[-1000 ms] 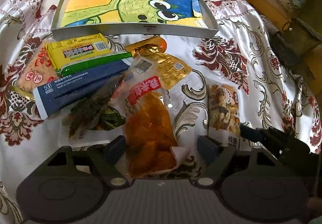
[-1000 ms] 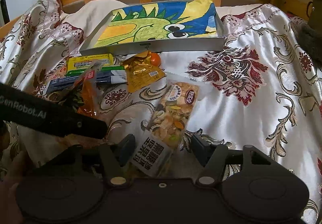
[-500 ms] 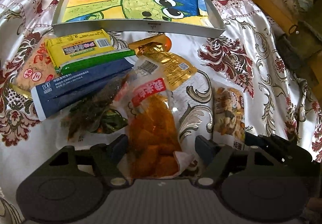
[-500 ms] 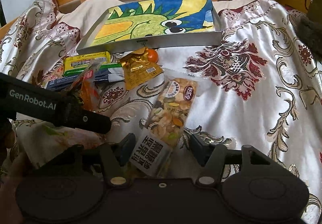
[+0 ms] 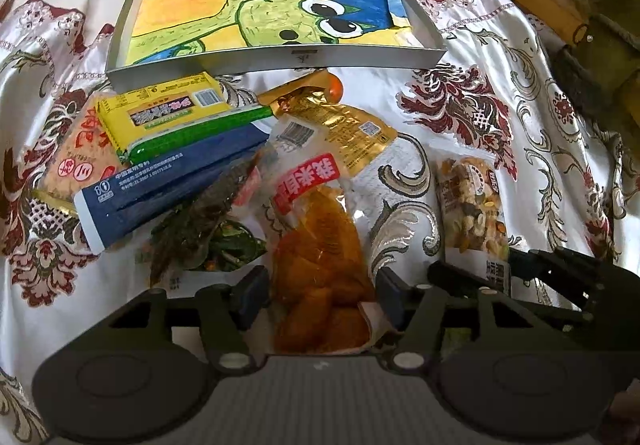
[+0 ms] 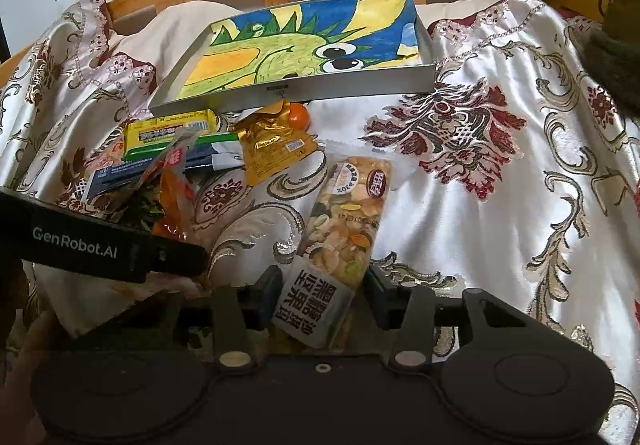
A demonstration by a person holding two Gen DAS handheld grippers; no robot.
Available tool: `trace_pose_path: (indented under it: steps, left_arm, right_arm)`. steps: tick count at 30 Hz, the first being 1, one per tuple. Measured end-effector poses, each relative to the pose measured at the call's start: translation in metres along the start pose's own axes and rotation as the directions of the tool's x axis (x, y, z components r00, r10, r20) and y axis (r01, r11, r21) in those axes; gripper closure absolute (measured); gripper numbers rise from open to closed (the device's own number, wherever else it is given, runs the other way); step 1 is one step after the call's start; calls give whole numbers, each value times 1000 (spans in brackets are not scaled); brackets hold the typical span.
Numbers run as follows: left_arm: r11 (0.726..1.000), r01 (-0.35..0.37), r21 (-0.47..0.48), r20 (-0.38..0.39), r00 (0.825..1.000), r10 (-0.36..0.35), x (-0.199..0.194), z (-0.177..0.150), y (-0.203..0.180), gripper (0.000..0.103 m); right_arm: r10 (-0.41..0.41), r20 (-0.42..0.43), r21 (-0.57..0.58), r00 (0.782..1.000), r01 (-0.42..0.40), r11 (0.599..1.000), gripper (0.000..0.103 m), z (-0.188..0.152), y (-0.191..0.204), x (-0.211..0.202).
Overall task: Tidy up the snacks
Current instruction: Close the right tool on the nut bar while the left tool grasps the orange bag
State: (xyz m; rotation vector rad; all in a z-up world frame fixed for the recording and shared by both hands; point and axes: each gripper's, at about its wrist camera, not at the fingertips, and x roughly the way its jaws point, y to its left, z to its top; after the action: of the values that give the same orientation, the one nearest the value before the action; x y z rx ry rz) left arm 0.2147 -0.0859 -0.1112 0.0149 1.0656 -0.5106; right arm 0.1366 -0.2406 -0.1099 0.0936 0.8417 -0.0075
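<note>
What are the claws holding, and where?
Left claw has been closing around the near end of the orange packet, right claw around that of the nut packet; a grip cannot be told.

Left gripper [image 5: 318, 295] straddles the near end of a clear packet of orange snack [image 5: 320, 269]; its jaws have just been closing, pads at the packet's sides, contact not confirmed. Mixed-nut packet [image 5: 470, 205] lies right; blue box [image 5: 168, 185] and yellow-green packet [image 5: 168, 121] left. Grey tray [image 5: 280, 61] stands far.
</note>
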Motion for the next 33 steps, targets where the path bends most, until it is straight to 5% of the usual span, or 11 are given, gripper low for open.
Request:
trace_pose_path:
  steps: [4, 12, 20, 33]
  left_arm:
    - [1000, -4, 26, 0, 1000, 4, -1, 0, -3, 42]
    - [999, 9, 33, 11, 1000, -9, -11, -3, -6, 49]
    - [1000, 13, 20, 7, 1000, -13, -18, -7, -12, 50]
    - [999, 40, 12, 87, 995, -41, -39, -2, -18, 51]
  right_arm:
    - [25, -9, 55, 1000, -24, 998, 47, 0, -7, 6]
    - [6, 15, 26, 1000, -6, 1000, 62, 0, -2, -1]
    - [4, 100, -47, 995, 1, 999, 62, 1, 7, -18]
    - [59, 169, -3, 984, -59, 998, 62, 4, 1, -29]
